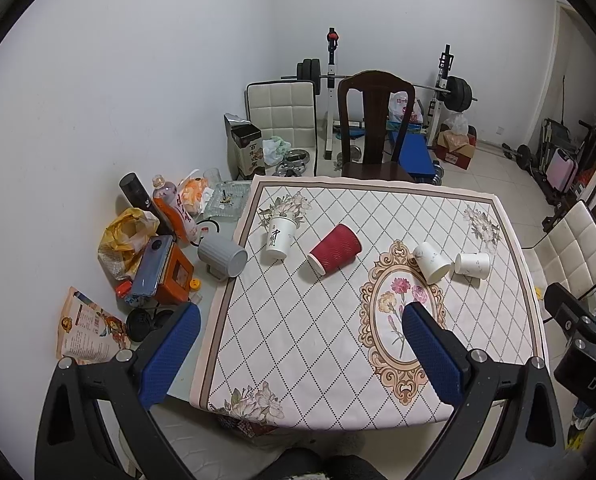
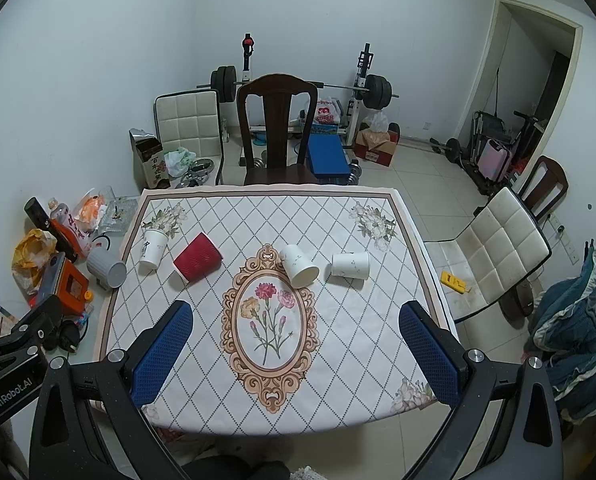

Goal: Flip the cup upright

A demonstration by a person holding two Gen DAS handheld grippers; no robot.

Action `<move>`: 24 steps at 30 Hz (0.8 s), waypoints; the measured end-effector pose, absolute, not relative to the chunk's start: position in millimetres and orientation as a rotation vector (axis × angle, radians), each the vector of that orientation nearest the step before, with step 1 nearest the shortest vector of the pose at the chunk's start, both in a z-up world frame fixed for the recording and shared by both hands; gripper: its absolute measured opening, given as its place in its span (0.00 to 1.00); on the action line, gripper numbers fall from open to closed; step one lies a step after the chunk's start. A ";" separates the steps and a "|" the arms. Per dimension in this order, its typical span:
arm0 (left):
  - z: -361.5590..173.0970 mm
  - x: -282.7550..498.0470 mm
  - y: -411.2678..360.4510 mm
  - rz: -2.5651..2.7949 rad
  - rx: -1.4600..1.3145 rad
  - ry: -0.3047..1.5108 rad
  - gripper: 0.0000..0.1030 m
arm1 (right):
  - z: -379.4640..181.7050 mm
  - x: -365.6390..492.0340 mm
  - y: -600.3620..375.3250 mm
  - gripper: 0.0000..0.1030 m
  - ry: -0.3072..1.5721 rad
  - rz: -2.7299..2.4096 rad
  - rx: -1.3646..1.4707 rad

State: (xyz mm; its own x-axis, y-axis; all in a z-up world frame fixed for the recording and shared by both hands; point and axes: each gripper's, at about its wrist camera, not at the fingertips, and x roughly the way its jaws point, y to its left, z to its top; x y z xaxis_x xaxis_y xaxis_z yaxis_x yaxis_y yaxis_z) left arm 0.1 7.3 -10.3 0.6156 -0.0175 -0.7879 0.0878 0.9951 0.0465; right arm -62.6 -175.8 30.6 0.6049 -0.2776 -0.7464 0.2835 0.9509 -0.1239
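Several cups lie on their sides on the patterned tablecloth: a grey ribbed cup at the left edge, a white cup with black script, a red ribbed cup and two white marbled cups. They also show in the right wrist view: grey, script, red, marbled. My left gripper is open and empty above the near part of the table. My right gripper is open and empty, well short of the cups.
Clutter fills the table's left strip: bottles, a yellow bag, an orange box with a phone, a glass ashtray. A dark wooden chair stands behind the table, white chairs at the right.
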 end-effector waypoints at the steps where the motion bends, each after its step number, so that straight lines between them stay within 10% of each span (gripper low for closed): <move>1: -10.1 -0.3 7.2 -0.059 0.083 0.904 1.00 | 30.9 -62.6 -176.0 1.00 0.862 -0.323 0.007; 24: -9.7 -0.6 5.6 -0.057 0.082 0.904 1.00 | 23.6 -66.4 -167.3 1.00 0.873 -0.315 0.015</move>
State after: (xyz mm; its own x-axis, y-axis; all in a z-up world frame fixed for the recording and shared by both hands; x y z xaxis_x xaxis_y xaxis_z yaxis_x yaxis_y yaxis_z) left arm -0.6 5.6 -9.7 0.6170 -0.0152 -0.7868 0.0843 0.9953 0.0469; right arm -66.4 -167.3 23.6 0.5998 -0.2655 -0.7548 0.2774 0.9538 -0.1151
